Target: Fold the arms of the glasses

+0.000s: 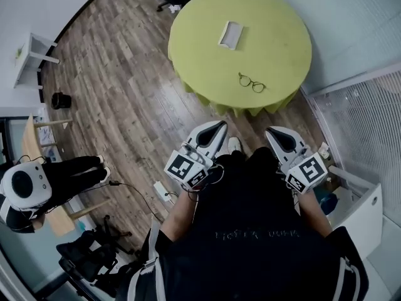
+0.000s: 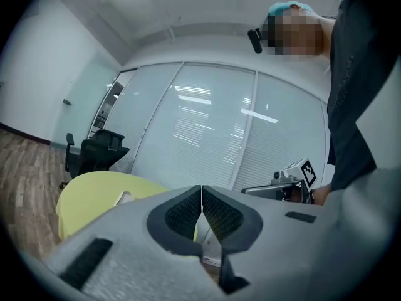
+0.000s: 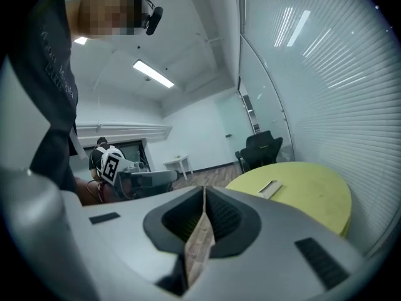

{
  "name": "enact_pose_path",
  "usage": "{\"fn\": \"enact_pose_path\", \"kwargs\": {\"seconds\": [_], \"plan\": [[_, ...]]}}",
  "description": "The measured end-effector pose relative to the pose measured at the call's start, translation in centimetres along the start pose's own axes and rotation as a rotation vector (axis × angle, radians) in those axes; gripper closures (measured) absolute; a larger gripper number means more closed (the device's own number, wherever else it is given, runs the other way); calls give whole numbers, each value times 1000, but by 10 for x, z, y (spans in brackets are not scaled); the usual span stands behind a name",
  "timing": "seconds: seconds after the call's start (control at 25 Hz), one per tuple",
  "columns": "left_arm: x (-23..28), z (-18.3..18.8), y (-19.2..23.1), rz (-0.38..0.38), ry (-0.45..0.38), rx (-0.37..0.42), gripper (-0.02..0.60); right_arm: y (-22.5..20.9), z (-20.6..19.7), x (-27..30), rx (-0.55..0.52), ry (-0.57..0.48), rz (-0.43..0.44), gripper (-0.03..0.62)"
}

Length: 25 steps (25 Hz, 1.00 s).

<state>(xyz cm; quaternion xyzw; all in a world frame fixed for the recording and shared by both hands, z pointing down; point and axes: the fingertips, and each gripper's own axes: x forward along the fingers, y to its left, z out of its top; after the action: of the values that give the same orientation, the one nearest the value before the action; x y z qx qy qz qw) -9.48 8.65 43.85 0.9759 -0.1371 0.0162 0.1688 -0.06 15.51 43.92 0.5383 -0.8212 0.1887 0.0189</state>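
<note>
Table (image 1: 276, 49): round, under a yellow-green cloth, straight ahead of me.
White tray (image 1: 231, 34): lies flat on the cloth, toward the far side.
Floor (image 1: 119, 105): brown wood planks.
Office chair (image 2: 94, 152): black, beyond the table, near the glass wall.
Glass wall (image 2: 207, 130): pale, with blinds behind it.
Side table (image 1: 28, 58): white, well off to my left.
Bin (image 1: 61, 100): black, near that side table.
Person (image 1: 62, 174): to my left, dark clothes, white headgear.
Power strip (image 1: 164, 192): white, on the floor close to me, with a dark cable.
</note>
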Motion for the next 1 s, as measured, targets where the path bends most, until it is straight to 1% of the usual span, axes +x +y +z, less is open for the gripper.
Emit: {"fn": "enact_pose_path", "kwargs": {"seconds": [0.08,0.24,0.4,0.52,0.64,0.76,0.88,1.0], "plan": [[5,3,5,-2,0,-11,561,-7,1,0,7,6,-3,563],[24,0,13,-2,14,-24,561,-33,3,4,17,15,-32,563],[46,1,20,3,36,-17,561,-60,0,12,5,46,-37,563],[63,17,25,11,24,-4,561,-80,-5,21,-24,84,-19,563],[83,29,36,31,18,17,561,-100,-5,32,-34,109,13,563],[99,37,49,57,13,19,561,-119,-5,45,-33,124,34,563],[113,40,59,76,10,28,561,-138,-6,55,-29,141,48,563],[122,38,66,100,14,23,561,-151,-18,62,-45,195,71,563]]}}
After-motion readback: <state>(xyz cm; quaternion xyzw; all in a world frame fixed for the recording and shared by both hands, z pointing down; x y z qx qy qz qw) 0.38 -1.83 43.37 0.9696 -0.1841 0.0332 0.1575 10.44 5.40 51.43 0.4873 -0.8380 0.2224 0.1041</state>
